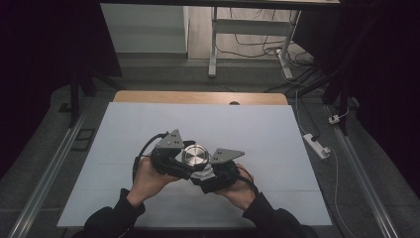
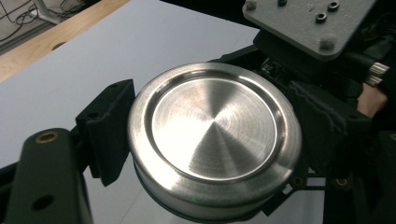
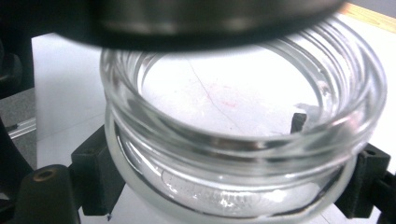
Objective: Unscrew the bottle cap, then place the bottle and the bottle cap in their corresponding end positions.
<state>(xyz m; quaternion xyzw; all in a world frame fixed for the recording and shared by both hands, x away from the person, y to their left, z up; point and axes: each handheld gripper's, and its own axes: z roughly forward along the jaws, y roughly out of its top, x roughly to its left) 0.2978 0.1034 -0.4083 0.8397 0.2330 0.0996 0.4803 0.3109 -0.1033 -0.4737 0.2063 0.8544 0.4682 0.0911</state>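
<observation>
A round brushed-steel lid [image 2: 215, 121] sits between the two black jaws of my left gripper [image 2: 212, 140], which is shut on its rim. Just below it is an empty clear glass jar [image 3: 233, 140] with a threaded mouth, and my right gripper [image 3: 229, 186] is shut on its body. The lid [image 3: 210, 18] hovers over the jar's open mouth, tilted and off the threads. From above, both hands meet at mid-table with the lid [image 1: 194, 156] on top. The left gripper [image 1: 173, 161] is at its left and the right gripper [image 1: 215, 176] at its right.
The table wears a white sheet [image 1: 148, 124], with a wooden strip [image 1: 198, 97] along its far edge. A power strip [image 1: 317, 145] and cables lie on the floor at the right. A desk frame [image 1: 213, 49] stands beyond the table.
</observation>
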